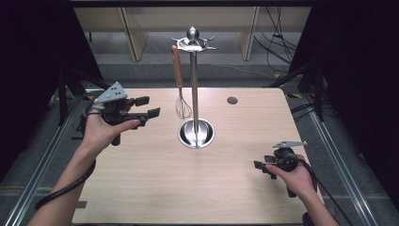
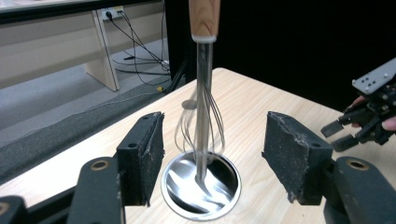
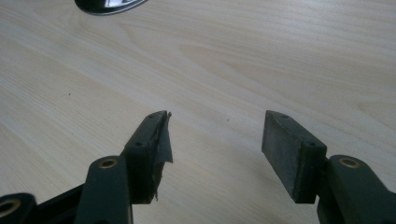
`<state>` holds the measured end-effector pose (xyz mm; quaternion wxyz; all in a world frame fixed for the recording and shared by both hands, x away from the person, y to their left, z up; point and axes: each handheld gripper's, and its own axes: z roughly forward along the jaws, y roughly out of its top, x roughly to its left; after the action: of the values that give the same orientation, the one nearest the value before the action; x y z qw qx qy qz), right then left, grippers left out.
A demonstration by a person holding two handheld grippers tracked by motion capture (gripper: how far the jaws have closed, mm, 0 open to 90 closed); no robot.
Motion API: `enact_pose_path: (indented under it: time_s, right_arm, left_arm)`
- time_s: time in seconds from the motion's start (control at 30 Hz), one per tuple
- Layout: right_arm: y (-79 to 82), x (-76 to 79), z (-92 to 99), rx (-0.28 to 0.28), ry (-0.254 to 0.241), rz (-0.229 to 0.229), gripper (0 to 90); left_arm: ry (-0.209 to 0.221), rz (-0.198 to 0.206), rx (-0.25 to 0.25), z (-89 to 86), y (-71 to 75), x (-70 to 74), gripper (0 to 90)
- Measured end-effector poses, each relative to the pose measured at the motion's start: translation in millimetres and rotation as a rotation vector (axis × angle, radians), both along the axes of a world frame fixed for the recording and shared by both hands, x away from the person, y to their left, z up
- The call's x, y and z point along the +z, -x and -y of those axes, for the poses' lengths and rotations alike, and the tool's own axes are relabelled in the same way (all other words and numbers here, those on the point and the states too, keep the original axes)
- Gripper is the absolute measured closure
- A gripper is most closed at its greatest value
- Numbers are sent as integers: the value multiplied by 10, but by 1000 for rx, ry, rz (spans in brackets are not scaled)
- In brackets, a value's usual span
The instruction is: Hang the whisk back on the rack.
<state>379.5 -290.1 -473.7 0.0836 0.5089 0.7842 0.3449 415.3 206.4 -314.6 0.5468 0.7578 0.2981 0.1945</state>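
From the high view, the left tool is held above the left part of the desk, with its jaws wide apart and nothing between them. It points toward the whisk, which hangs by its wooden handle from the top of a metal stand near the middle of the desk. The right tool rests low near the right edge.

In the left gripper view, the whisk hangs beyond the open jaws, close to the stand's pole, over the round base.

In the right gripper view, the right tool has its jaws open over bare wood and holds nothing.
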Motion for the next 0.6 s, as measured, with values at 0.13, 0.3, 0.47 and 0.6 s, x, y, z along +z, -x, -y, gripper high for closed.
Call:
enact_pose_path:
  time_s: [0.13, 0.3, 0.47, 0.6]
  right_arm:
    - [14, 6, -24, -17, -15, -23, 419]
    - [14, 4, -21, -18, -16, -22, 419]
    - [14, 5, -22, -18, -18, -24, 419]
    - [6, -12, -10, -8, -3, -4, 419]
  left_arm:
    - [-2, -5, 2, -13, 58, -63, 372]
    - [-3, 4, 7, -37, 126, -140, 374]
    - [1, 9, 31, -77, 193, -211, 372]
    - [-6, 12, 43, -105, 248, -276, 371]
